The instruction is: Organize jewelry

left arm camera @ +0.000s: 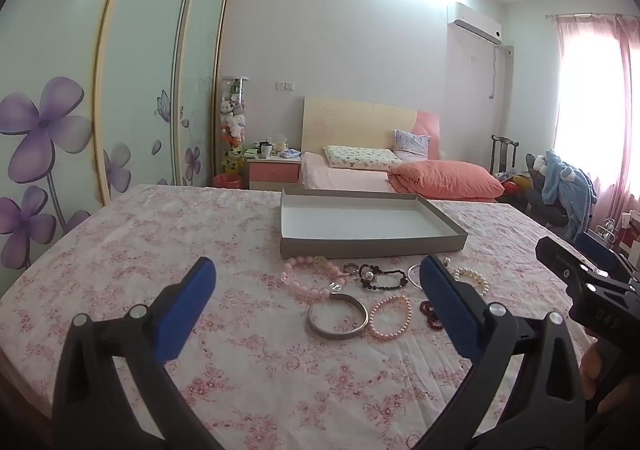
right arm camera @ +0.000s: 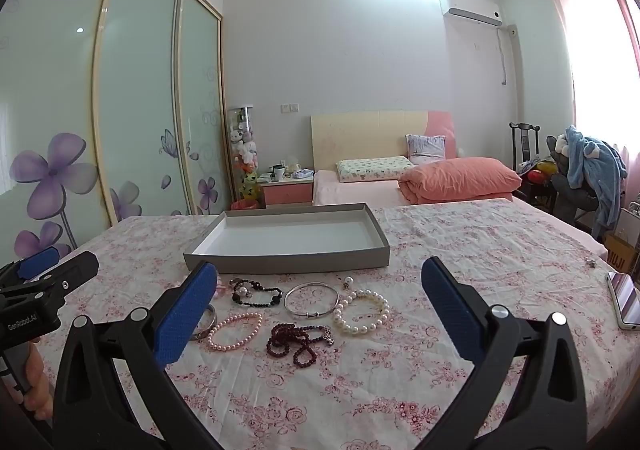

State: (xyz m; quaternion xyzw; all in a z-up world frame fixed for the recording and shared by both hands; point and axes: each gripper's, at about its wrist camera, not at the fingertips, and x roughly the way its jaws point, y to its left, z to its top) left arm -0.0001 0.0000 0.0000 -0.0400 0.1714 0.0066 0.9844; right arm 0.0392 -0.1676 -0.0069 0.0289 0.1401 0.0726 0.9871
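A shallow grey box with a white inside stands empty on the floral tablecloth. In front of it lie several bracelets: a large pink bead one, a wide silver bangle, a small pink pearl one, a black bead one, a thin silver bangle, a white pearl one and a dark red bead string. My left gripper is open above the jewelry. My right gripper is open too, nothing between its blue pads.
A phone lies near the table's right edge. Behind the table are a bed with an orange pillow, a nightstand, sliding wardrobe doors at left and a chair with blue clothing at right.
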